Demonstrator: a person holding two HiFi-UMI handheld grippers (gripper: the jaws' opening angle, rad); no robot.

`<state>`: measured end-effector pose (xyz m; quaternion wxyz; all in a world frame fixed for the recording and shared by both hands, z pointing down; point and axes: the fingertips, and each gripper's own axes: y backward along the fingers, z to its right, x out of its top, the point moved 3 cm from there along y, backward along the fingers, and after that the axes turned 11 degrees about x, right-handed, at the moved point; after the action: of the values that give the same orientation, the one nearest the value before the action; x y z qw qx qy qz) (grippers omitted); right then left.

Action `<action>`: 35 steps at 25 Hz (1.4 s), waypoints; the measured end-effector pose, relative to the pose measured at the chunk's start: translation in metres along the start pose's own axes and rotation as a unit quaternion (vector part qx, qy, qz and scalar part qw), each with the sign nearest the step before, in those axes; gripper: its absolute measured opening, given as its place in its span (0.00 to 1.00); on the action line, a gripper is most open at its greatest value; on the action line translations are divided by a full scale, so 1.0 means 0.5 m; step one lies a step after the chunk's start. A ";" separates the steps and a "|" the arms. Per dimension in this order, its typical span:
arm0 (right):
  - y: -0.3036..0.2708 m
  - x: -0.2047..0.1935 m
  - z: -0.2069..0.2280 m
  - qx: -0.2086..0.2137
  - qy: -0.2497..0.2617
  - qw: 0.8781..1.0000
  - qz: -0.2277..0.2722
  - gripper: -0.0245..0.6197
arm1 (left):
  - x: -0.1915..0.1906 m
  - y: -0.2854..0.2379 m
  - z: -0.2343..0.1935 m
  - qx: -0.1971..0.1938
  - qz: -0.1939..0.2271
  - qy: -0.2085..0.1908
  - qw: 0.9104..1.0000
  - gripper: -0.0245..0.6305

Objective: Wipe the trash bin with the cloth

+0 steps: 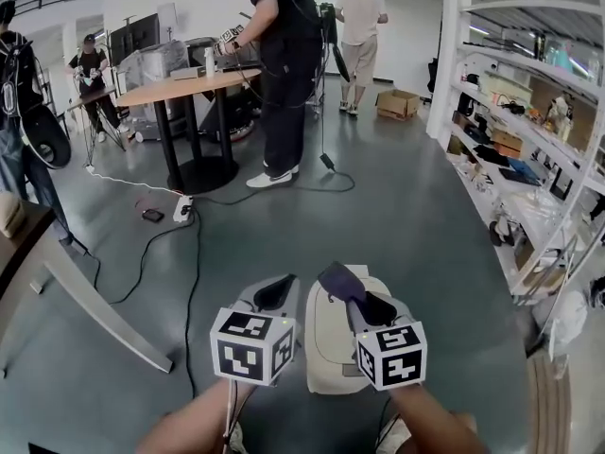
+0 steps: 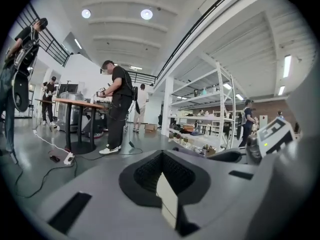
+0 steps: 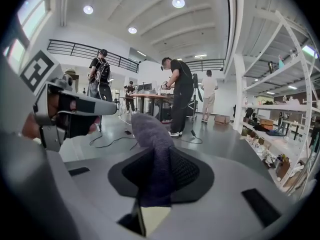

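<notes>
A cream-white trash bin point(image 1: 328, 340) stands on the grey floor right below me, partly hidden by both grippers. My right gripper point(image 1: 367, 303) is shut on a dark purple cloth point(image 1: 337, 279), which sticks up from its jaws over the bin's top. In the right gripper view the cloth point(image 3: 154, 151) rises between the pads of the right gripper point(image 3: 156, 186). My left gripper point(image 1: 275, 292) hangs just left of the bin, shut with nothing in it. The left gripper view shows the left gripper point(image 2: 163, 178) with its pads together, aimed out across the room, the bin out of sight.
A slanted table leg point(image 1: 95, 303) stands at my left. Cables and a power strip point(image 1: 181, 208) lie on the floor ahead. A person stands at a round table point(image 1: 185, 87) beyond them. White shelves point(image 1: 529, 173) with clutter line the right side. A cardboard box point(image 1: 397, 104) sits far back.
</notes>
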<state>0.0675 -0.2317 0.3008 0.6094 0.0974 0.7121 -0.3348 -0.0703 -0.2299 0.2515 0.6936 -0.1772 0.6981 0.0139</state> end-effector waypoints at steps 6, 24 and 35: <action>-0.099 0.001 0.048 0.005 -0.003 0.999 -0.032 0.19 | 0.008 -0.070 -0.032 -0.005 0.021 -0.006 1.000 0.03; -0.323 -0.084 0.131 0.027 0.032 0.985 -0.168 0.19 | -0.095 -0.209 -0.108 0.020 -0.034 -0.019 0.999 0.03; -0.341 -0.108 0.142 0.040 0.080 0.972 -0.216 0.19 | -0.108 -0.229 -0.102 0.016 -0.033 -0.046 0.998 0.03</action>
<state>0.0441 -0.3884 0.4098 0.4593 -0.0083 0.7488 -0.4778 -0.0901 -0.3385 0.3319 0.7276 -0.1884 0.6595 -0.0121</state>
